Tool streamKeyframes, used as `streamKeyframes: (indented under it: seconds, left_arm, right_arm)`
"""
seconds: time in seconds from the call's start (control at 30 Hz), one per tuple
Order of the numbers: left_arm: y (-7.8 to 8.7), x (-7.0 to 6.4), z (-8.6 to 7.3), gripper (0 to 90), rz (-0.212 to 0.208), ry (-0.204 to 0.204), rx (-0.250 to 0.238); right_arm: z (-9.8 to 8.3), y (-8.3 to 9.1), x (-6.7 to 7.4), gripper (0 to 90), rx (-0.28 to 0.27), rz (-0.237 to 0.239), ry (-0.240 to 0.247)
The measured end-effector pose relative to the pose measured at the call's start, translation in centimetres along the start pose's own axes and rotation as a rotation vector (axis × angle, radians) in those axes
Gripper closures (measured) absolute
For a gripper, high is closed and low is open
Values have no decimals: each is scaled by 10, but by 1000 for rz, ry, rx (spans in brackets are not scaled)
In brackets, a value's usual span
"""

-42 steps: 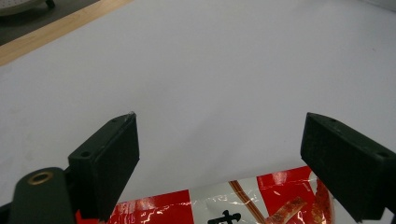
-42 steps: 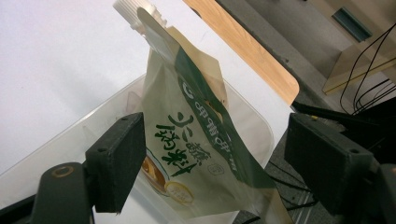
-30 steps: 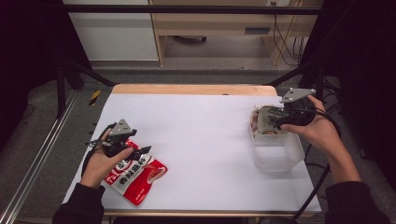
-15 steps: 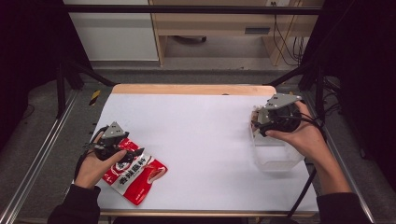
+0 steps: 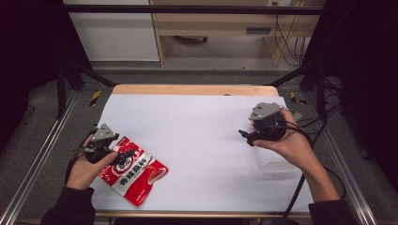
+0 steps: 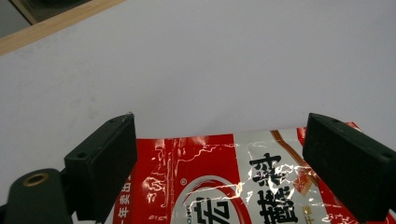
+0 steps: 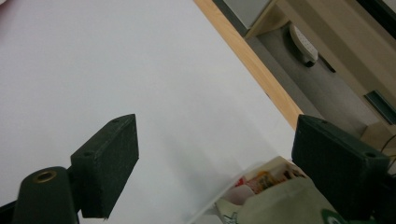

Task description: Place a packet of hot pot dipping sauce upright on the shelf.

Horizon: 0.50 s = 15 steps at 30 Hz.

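A red snack packet (image 5: 135,172) with white and black print lies flat near the table's front left. My left gripper (image 5: 123,153) is at its upper left corner, open. In the left gripper view the wide-apart jaws of that gripper (image 6: 224,137) straddle the packet's top edge (image 6: 233,186), and I cannot tell if they touch it. My right gripper (image 5: 246,136) hovers at the right of the table, open and empty, pointing left. A clear plastic box (image 5: 277,161) sits under the right hand. Its corner, with a few packets inside (image 7: 268,184), lies below the right gripper (image 7: 215,140).
White paper covers the table (image 5: 197,131), with a wooden strip along the far edge (image 5: 187,90). Metal frame rails run down both sides (image 5: 37,159). Cabinets and cables stand beyond the table.
My right gripper has moved left and a little nearer, off the clear box. My left gripper has shifted slightly left at the packet's corner.
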<state>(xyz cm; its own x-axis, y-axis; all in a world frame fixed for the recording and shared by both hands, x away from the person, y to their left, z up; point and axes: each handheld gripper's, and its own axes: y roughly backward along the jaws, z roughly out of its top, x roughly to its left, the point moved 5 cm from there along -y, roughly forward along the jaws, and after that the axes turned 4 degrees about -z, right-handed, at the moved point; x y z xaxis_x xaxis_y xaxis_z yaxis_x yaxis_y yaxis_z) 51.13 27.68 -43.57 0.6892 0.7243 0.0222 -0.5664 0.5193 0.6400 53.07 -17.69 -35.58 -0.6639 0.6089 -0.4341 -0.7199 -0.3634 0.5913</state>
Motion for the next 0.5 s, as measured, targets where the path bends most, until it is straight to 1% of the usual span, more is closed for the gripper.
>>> streamKeyframes:
  seconds: [0.2, 0.23, 0.33, 0.5]
  left_arm:
    - [8, 5, -5, 98, 24, 10, 1]
    - [9, 6, -6, 98, 30, 5, 6]
    - [13, 10, -10, 96, 46, 12, 5]
    - [18, 14, -17, 95, 67, 24, 13]
  right_arm:
    - [6, -10, 22, 152, 2, 37, 13]
    - [7, -12, 25, 152, 2, 40, 15]
    - [9, -16, 37, 155, 0, 51, 22]
    - [12, -28, 63, 168, -16, 79, 14]
